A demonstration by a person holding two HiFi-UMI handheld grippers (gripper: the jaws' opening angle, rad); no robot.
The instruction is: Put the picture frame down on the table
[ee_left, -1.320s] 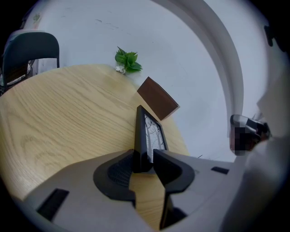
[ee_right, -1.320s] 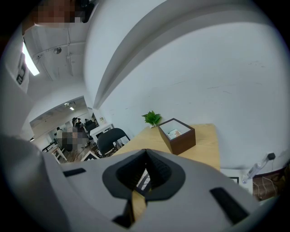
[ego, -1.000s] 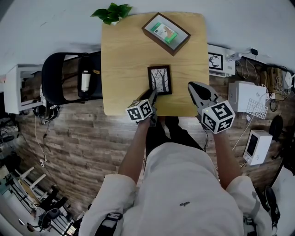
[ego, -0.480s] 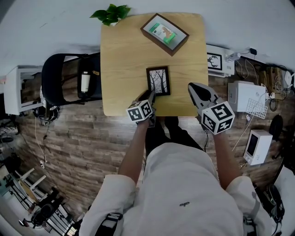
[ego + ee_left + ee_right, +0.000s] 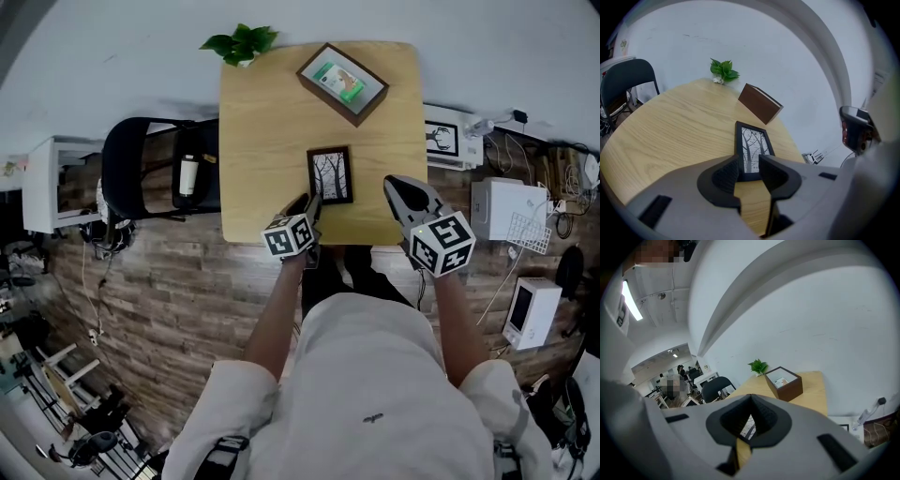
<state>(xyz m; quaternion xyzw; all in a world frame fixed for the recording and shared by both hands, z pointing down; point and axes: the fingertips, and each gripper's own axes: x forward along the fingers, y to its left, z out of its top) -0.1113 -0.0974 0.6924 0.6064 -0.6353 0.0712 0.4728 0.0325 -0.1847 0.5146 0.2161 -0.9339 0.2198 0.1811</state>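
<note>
Space near the front edge of the light wooden bench (image 5: 262, 141) is taken by a small black rectangular picture frame (image 5: 331, 175) (image 5: 752, 150), laid flat. The left claw (image 5: 309, 202) (image 5: 749, 164) is held with jaws apart at the frame's near end (nothing pinched). The right claw (image 5: 398, 187) (image 5: 751, 399) is closed, empty, above the front right corner.

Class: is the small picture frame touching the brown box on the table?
Apart. The head view shows bare table between picture frame and brown box.
</note>
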